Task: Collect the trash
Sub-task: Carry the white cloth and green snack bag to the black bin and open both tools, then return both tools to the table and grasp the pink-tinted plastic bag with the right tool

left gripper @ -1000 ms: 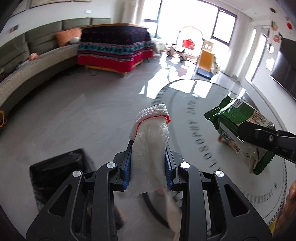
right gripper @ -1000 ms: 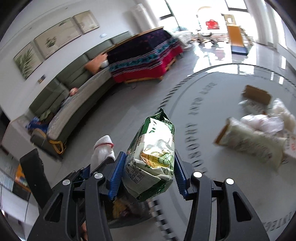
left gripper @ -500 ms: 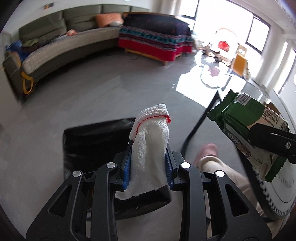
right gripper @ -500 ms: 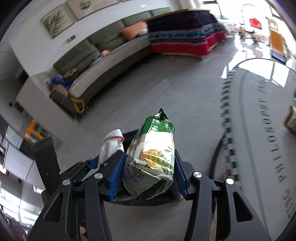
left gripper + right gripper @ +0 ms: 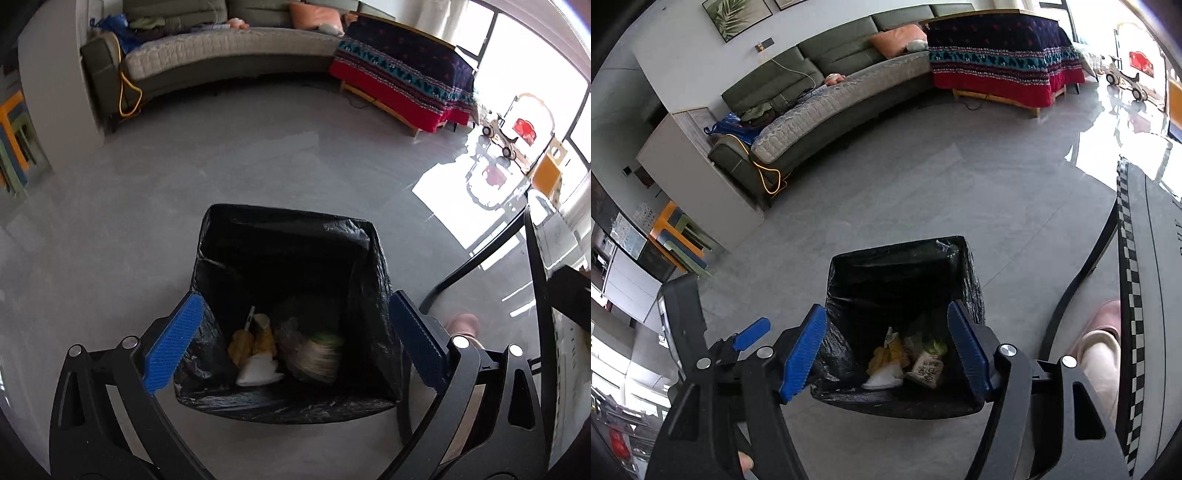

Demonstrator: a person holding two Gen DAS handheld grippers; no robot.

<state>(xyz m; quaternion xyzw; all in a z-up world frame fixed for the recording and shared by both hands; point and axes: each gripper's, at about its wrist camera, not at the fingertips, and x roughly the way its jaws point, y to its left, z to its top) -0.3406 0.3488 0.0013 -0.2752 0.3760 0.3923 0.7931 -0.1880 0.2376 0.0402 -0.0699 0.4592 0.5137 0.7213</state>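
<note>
Left wrist view: left gripper [image 5: 291,339] held above the trash bin [image 5: 291,258], jaws spread wide and empty, blue pads [image 5: 173,345] on either side of the bin's opening. Bin lined with a black bag, standing on the grey floor [image 5: 184,177] just beside the table edge [image 5: 535,266]. Inside, at the bottom: a white cloth [image 5: 258,371] toward the near wall, yellow scraps [image 5: 251,339] behind it, a green snack bag [image 5: 314,350] to the right, blurred.

Right wrist view: right gripper [image 5: 886,354] also above the same bin [image 5: 897,266], jaws wide apart, nothing between them. At the bottom again the white cloth [image 5: 882,378], the yellow scraps [image 5: 886,354] and the snack bag [image 5: 929,365], printed side up. Left gripper's frame visible at the left edge. A slippered foot [image 5: 1097,339] near the table edge [image 5: 1130,295].

Judged step: release into the bin, apparently complete for both pieces. Next move, probably: lift both grippers clear of the bin rim, turn back toward the table, look for more trash. Not possible to tell from these views whether any remains there.
</note>
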